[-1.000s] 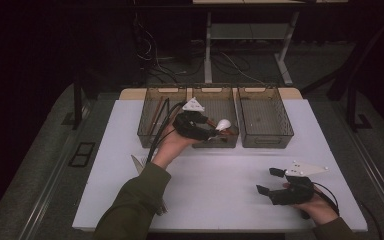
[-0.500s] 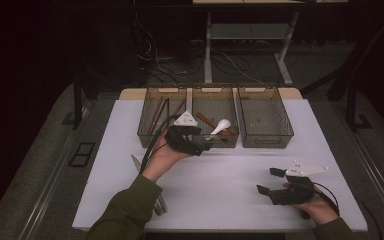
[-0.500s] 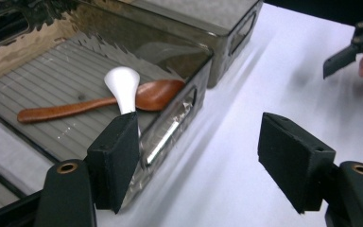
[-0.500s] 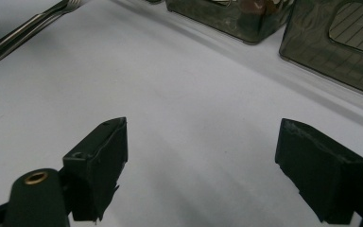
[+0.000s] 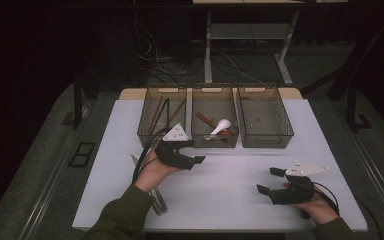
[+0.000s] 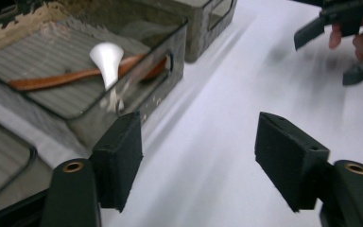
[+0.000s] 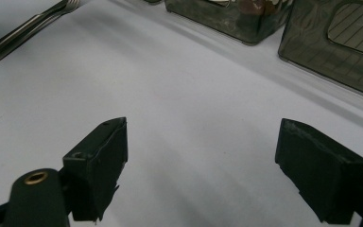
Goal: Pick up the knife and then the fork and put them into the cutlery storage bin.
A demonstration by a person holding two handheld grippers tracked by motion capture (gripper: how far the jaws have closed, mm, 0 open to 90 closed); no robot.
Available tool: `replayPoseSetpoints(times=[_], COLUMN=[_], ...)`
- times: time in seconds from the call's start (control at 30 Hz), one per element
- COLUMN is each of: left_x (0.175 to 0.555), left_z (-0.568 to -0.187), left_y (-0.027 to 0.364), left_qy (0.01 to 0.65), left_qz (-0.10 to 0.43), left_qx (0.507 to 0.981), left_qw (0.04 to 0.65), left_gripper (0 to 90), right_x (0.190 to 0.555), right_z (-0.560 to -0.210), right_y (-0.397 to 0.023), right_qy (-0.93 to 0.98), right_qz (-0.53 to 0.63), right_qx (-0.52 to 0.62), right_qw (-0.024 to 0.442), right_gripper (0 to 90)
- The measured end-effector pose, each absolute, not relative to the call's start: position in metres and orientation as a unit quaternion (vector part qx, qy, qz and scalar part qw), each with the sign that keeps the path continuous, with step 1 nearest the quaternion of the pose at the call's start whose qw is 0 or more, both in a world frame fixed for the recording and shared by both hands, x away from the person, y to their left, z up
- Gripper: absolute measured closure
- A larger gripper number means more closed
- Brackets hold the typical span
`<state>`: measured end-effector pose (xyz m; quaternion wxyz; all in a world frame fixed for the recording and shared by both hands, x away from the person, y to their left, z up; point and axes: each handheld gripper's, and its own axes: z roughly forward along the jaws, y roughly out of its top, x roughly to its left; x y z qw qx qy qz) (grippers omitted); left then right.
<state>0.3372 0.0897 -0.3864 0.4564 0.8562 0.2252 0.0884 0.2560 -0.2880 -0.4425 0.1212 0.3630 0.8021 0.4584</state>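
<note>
Table (image 5: 230, 200) top white, rectangular, a wide bare stretch running between the two hands and down to the near edge. Three smoky plastic bins sit side by side along the far edge: left bin (image 5: 147, 131) with long sticks in it, middle bin (image 5: 197, 135) holding a white spoon (image 5: 220, 126) that lies across a brown spoon (image 6: 71, 78), right bin (image 5: 280, 131) with little in it that can be made out. Bins touch or nearly touch each other; a narrow strip of table remains either side of the row.

Left gripper (image 5: 192, 152) hovers just in front of the middle bin, jaws apart with nothing between them, having just closed a little. White spoon lies inside the bin, apart from the pads.

Right gripper (image 5: 269, 181) rests low near the right front corner, jaws wide, nothing held, open table ahead of it.

Forks (image 5: 152, 192) lie on the table near the left edge, beside the left forearm (image 5: 125, 215), close to the near edge.

No brand, label or legible writing can be made out on bins or grippers.
</note>
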Motion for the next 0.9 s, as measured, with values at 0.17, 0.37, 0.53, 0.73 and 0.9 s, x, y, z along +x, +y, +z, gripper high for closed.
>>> replayPoseSetpoints(times=[0.17, 0.37, 0.53, 0.73, 0.9], left_x=[0.322, 0.303, 0.290, 0.277, 0.267], left_z=[-0.393, -0.401, -0.411, -0.420, -0.428], left_y=[0.106, 0.130, 0.155, 0.181, 0.194], left_qy=[0.226, 0.237, 0.258, 0.284, 0.293], left_qz=[0.094, 0.097, 0.091, 0.086, 0.075], left_qx=[0.861, 0.863, 0.866, 0.866, 0.871], left_qw=[0.446, 0.436, 0.418, 0.402, 0.388], left_gripper=[46.5, 67.2, 80.0, 88.5, 88.9], right_x=[0.256, 0.256, 0.256, 0.255, 0.256], right_z=[-0.442, -0.442, -0.442, -0.442, -0.442], right_y=[-0.288, -0.288, -0.288, -0.287, -0.287], right_qy=[0.803, 0.803, 0.802, 0.804, 0.804], right_qz=[0.458, 0.457, 0.458, 0.455, 0.455], right_qx=[0.363, 0.362, 0.361, 0.361, 0.362], right_qw=[0.121, 0.123, 0.125, 0.124, 0.125], right_gripper=[17.5, 17.5, 17.5, 17.5, 17.5])
